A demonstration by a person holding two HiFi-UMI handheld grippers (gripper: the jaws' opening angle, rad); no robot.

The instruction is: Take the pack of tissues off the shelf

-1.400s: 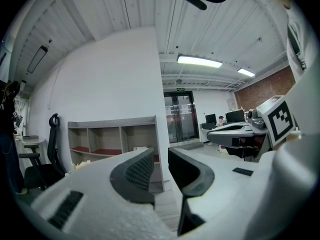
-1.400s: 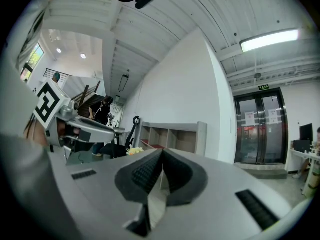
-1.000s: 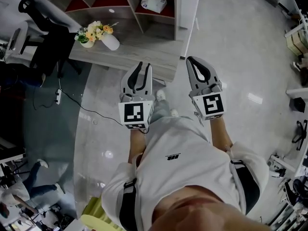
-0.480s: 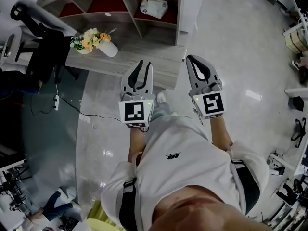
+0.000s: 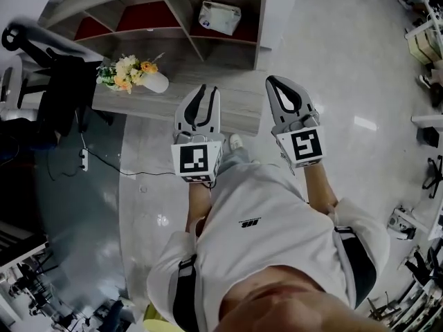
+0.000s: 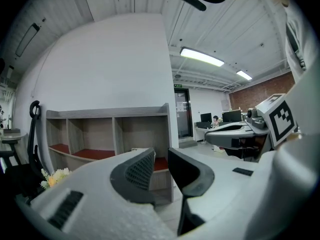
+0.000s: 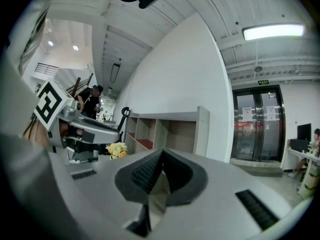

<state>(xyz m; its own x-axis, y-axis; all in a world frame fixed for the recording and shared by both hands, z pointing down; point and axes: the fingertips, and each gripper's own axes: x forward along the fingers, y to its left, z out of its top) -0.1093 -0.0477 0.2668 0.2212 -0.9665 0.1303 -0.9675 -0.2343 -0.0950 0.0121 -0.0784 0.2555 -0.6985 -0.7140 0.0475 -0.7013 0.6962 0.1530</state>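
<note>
White fabric of the person's shirt (image 5: 257,230) fills the lower centre of the head view. Above it, both grippers are held side by side, marker cubes toward the camera. Left gripper (image 5: 205,90): jaws parted by a narrow gap, nothing between them; the left gripper view (image 6: 161,158) confirms this. Right gripper (image 5: 273,81): jaw tips pressed together, empty, as its own view (image 7: 161,156) shows. Both point over a grey wood-grain desk (image 5: 237,88). A white vase of flowers (image 5: 133,73) lies on the desk at centre left. Beyond the desk, at the upper centre, stands the shelf (image 5: 261,26) with red compartment floors. The pack of tissues (image 5: 219,16) rests in the rightmost compartment, well apart from both grippers.
</note>
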